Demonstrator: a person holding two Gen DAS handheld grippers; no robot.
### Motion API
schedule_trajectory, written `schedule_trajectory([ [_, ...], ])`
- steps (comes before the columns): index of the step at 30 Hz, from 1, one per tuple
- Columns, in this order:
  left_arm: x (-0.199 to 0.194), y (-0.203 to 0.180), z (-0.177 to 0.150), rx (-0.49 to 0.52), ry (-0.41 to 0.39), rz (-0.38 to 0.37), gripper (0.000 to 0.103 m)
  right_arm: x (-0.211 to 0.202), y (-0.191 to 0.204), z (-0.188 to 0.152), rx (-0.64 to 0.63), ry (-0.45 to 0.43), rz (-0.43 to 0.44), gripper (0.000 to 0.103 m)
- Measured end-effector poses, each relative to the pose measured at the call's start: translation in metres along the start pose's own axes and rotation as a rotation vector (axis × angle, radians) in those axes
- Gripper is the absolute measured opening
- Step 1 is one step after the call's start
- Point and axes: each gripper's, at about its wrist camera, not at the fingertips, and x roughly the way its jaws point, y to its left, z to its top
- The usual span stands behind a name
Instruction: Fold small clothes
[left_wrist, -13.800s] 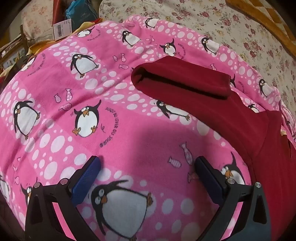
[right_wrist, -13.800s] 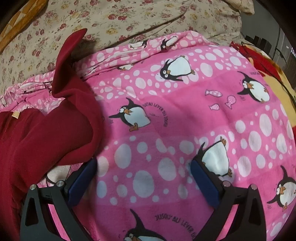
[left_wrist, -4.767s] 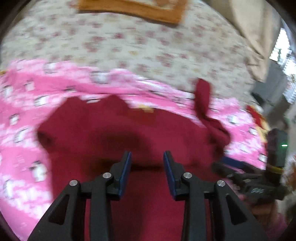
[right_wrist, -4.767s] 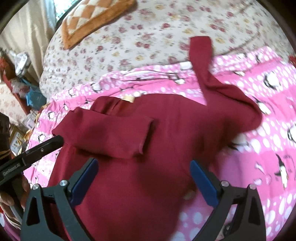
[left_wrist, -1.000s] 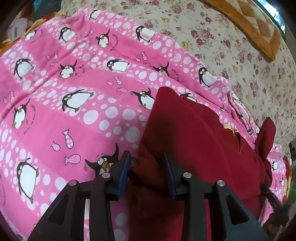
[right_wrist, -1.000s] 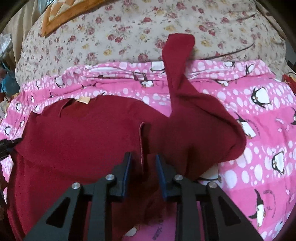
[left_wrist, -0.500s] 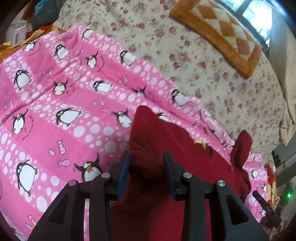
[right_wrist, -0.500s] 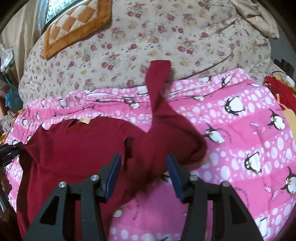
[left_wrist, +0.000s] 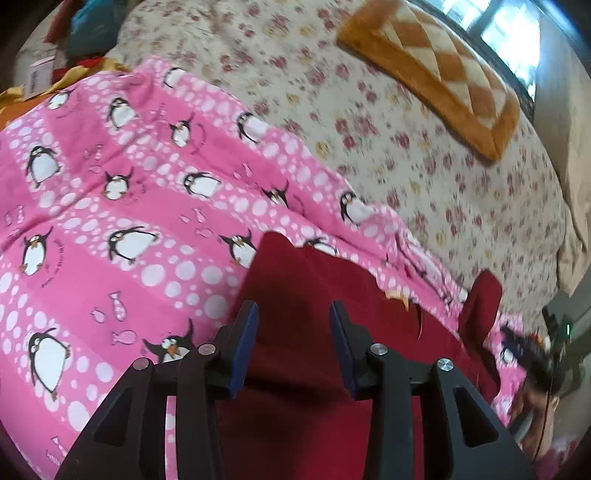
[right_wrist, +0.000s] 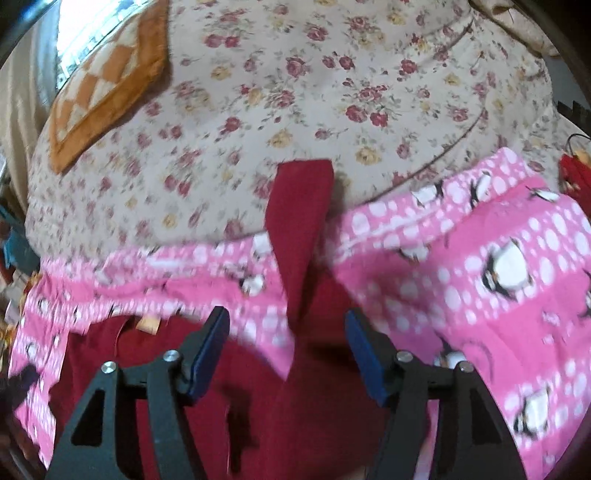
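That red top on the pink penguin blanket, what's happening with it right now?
A person with a handheld gripper in each hand is folding the dark red top, which lies on the pink penguin blanket over a floral bedspread. The left gripper hangs over the top's body with its jaws apart, gripping nothing. The right gripper is open too, above the one sleeve that stretches up onto the bedspread. That sleeve is not yet folded in.

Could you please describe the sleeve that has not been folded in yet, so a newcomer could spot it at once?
Find the pink penguin blanket spread over the floral bedspread. The dark red top lies on it, and one sleeve stretches away past the blanket's far edge. It is the only plain red strip lying on the flowers.
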Motion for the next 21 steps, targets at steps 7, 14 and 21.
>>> schedule_trajectory([
  [7,0.009,-0.003,-0.002,0.055,0.016,0.047,0.018,0.050,-0.019,0.034,0.106,0.011,0.054,0.070],
  [14,0.020,0.020,0.004,-0.057,0.054,0.059,0.018,0.054,-0.017,0.053,0.060,0.023,0.155,0.004],
  [21,0.011,0.014,0.004,-0.051,0.024,0.052,0.018,-0.053,0.006,0.056,-0.055,-0.034,0.448,0.004],
])
